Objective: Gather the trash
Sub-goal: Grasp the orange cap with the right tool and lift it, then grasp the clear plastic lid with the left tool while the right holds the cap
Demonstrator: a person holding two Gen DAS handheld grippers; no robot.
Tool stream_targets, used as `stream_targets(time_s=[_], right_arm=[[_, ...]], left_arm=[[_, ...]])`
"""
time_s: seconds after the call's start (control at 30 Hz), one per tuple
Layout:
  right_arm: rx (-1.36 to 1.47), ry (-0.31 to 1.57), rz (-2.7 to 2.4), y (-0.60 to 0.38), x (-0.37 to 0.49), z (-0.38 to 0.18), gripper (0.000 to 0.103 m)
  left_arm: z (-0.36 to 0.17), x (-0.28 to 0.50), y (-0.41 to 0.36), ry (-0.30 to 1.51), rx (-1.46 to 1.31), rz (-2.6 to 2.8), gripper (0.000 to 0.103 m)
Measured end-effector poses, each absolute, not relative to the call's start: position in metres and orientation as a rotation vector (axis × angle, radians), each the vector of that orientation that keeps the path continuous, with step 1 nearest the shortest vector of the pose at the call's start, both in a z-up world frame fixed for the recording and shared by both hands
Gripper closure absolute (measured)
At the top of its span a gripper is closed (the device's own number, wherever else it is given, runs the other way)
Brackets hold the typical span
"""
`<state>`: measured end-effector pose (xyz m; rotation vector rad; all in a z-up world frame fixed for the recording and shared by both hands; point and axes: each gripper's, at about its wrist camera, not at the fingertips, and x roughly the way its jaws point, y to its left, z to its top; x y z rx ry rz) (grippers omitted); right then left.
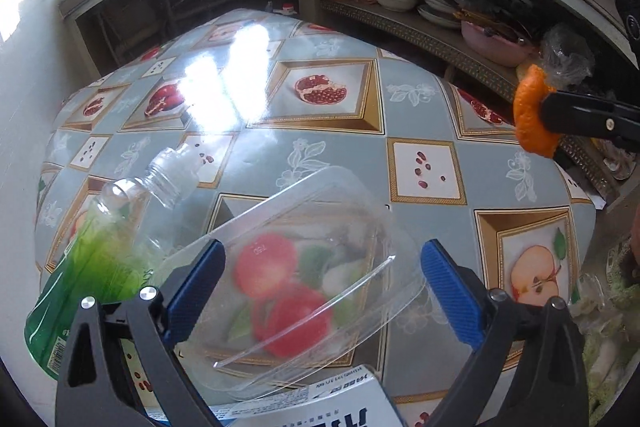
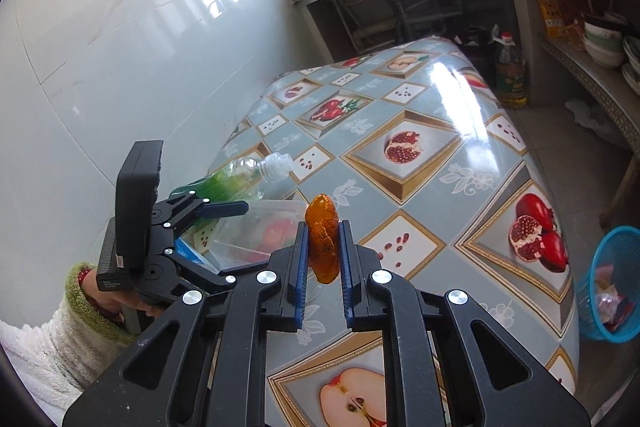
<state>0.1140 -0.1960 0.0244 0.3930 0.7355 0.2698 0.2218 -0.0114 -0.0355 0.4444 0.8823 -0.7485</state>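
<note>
Right hand-held gripper (image 2: 323,251) above table (image 2: 460,163) edge

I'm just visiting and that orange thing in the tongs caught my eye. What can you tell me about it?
It is a piece of orange peel, curled and standing on end, bright orange and glossy with a few dark specks near its lower end. The right tongs are shut on it, the blue pads pressing on either side of it, and carry it in the air above the table. Nothing else touches it.
</note>
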Motion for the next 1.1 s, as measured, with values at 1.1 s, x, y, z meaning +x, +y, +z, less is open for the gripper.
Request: stream_targets(time_s=[1.1], right_arm=[[0.536,0.713,0.232,-0.252,0.081,0.013,0.09]], left_arm=[[-0.036,0.309,-0.074,1.118,0.311,-0.979,0.006]])
